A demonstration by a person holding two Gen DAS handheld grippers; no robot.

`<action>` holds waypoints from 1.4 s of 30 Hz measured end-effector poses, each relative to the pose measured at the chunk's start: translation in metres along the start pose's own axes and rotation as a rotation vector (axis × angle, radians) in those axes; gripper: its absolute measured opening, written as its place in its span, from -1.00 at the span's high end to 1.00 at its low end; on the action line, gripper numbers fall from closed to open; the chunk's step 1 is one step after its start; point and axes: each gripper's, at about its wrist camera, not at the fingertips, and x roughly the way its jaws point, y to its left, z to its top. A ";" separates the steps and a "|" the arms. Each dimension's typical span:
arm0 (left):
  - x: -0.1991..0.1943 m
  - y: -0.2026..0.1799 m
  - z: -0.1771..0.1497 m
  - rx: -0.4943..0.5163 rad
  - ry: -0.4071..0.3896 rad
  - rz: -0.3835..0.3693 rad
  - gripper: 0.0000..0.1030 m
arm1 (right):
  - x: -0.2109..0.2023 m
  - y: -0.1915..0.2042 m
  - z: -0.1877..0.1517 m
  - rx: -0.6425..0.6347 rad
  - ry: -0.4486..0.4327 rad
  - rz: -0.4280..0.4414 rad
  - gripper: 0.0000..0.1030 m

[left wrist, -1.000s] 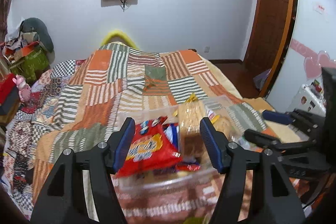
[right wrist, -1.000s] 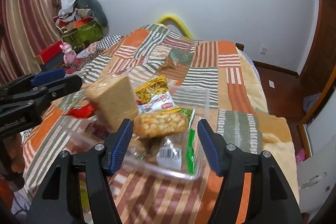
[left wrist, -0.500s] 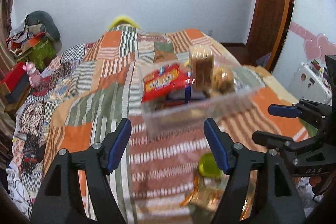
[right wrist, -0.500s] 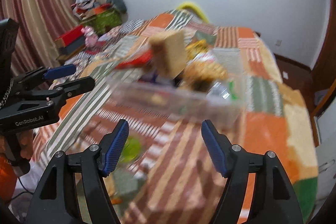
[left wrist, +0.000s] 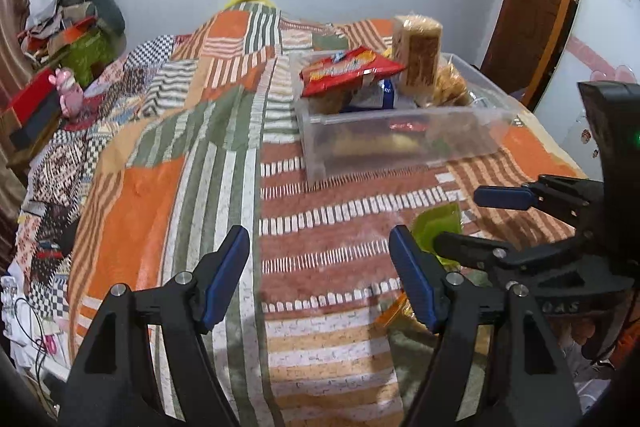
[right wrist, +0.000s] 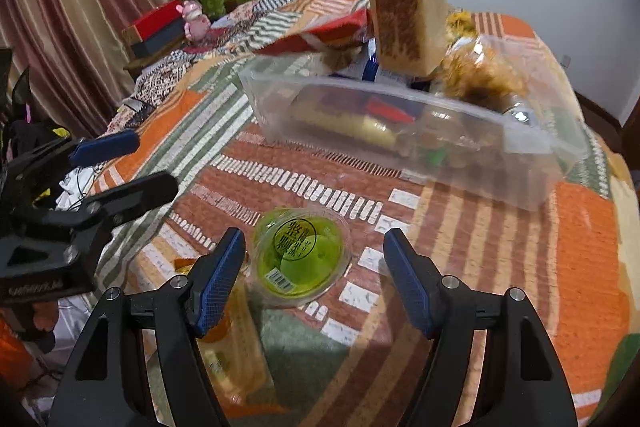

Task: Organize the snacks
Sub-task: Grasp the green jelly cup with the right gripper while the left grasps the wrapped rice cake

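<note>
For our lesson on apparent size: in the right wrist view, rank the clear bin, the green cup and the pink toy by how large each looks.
1. clear bin
2. green cup, though nearness to the camera enlarges it
3. pink toy, far back

Both wrist cams look forward low over the bed (left wrist: pixel 160 187), pretty close. Left one faces the clear snack bin (left wrist: pixel 400 143) from the left, right one from the right; both catch the green cup (right wrist: pixel 298 263).
</note>
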 end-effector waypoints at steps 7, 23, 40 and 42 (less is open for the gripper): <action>0.003 0.001 -0.009 -0.036 0.038 -0.030 -0.40 | 0.014 0.002 -0.001 0.013 0.039 0.061 -0.08; -0.008 -0.061 -0.032 0.000 0.137 -0.150 -0.40 | -0.052 -0.031 -0.042 0.048 -0.066 -0.069 -0.08; 0.023 -0.099 -0.036 0.032 0.171 -0.126 0.04 | -0.087 -0.069 -0.073 0.130 -0.117 -0.093 -0.08; 0.023 -0.095 -0.034 0.027 0.167 -0.129 0.33 | -0.086 -0.070 -0.072 0.133 -0.118 -0.094 -0.08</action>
